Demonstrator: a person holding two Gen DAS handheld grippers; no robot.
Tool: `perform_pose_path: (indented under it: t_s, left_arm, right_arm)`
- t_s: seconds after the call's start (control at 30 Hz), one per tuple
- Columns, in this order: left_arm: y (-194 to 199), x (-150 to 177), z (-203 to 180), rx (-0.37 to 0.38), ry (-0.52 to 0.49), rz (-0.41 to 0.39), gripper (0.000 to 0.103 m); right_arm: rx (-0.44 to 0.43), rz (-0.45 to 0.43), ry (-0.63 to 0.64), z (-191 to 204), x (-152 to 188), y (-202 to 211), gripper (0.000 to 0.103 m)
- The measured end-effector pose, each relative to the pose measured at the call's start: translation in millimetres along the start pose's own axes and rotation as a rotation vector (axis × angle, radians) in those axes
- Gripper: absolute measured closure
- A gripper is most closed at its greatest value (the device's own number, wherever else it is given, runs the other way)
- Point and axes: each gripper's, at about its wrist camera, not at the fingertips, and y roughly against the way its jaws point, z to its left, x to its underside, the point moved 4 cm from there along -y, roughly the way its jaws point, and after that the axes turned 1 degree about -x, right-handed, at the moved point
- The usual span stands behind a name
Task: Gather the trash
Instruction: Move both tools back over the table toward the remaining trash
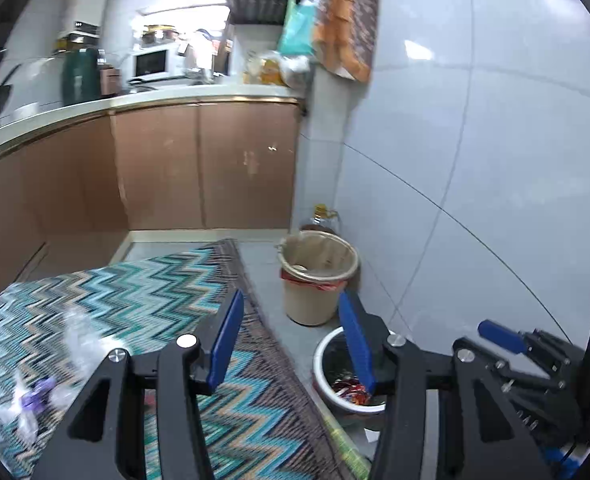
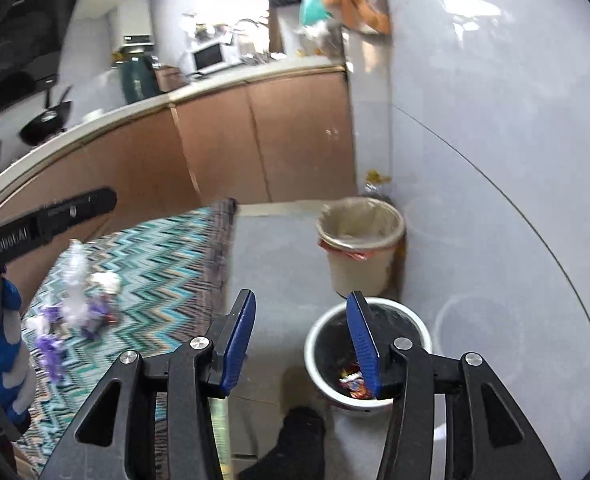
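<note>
Both grippers, left (image 1: 291,336) and right (image 2: 301,336), hang with jaws released (nothing between) above the white bin (image 2: 423,326).

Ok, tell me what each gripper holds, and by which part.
Nothing. Left gripper and right gripper both stand open and empty; wrappers lie on the rug.

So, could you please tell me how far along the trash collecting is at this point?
Done: colourful wrappers already lie in the white round bin. In hand: nothing; the left gripper and right gripper are both open and empty. Left: clear plastic and purple wrappers on the zigzag rug.
</note>
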Motion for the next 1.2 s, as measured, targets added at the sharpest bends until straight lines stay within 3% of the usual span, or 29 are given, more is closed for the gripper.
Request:
perform_pose_path:
  t_s: [0.3, 0.53, 0.77, 1.2]
  left_arm:
    - [72, 33, 91, -0.126, 0.071, -0.060, 0.053]
    - [96, 74, 157, -0.222, 0.108, -0.045, 0.044]
    - [87, 120, 204, -0.267, 0.180, 0.024, 0.043]
    - [33, 173, 223, -0.240, 0.241, 0.161, 0.042]
  right_arm:
    - [-0.124, -0.054, 0.095, 83, -11, 40, 0.055]
    - [-0.204, -0.037, 0.158, 129, -4, 39, 0.050]
    - [-0.287, 0.034, 0.221, 166, 15, 8, 0.044]
    - [-0.414, 0.174, 0.285, 216, 36, -59, 0.044]
